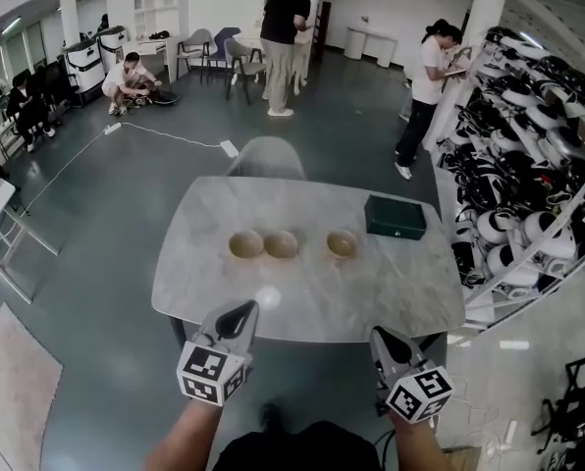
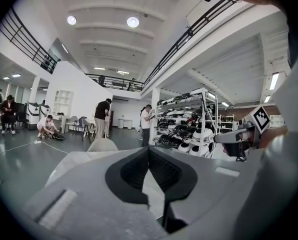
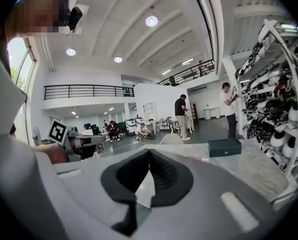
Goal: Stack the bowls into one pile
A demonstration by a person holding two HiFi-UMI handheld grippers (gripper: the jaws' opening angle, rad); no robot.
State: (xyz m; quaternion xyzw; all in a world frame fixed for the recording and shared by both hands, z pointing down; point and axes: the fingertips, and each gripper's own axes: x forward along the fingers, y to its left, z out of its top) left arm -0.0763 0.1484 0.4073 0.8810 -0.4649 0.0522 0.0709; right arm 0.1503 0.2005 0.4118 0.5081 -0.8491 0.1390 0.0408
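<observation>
Desk [image 1: 371, 292] with a pale marbled top lies below me, and three tan bowls stand on it in a row, none stacked yet; the left bowl [image 1: 245, 244] and the middle bowl [image 1: 281, 244] sit side by side, rims touching or nearly so, I cannot tell which; the right bowl [image 1: 342, 244] stands apart from them, nearer the dark green box [image 1: 395, 216] that lies toward the desk's far right corner; all three look empty. My left tool [image 1: 245, 310] hangs over the near edge of the desk, pointing toward the left bowl but well short of it; its jaws are pressed together with nothing between them. My right tool [image 1: 381, 336] hangs at the same near edge further right, well apart from the right bowl; its jaws are likewise closed tight on nothing. A grey chair [image 1: 265, 157] stands at the desk's far side; a rack [image 1: 528, 165] crowded with white and black gear runs along the right; several people are on the floor beyond.
</observation>
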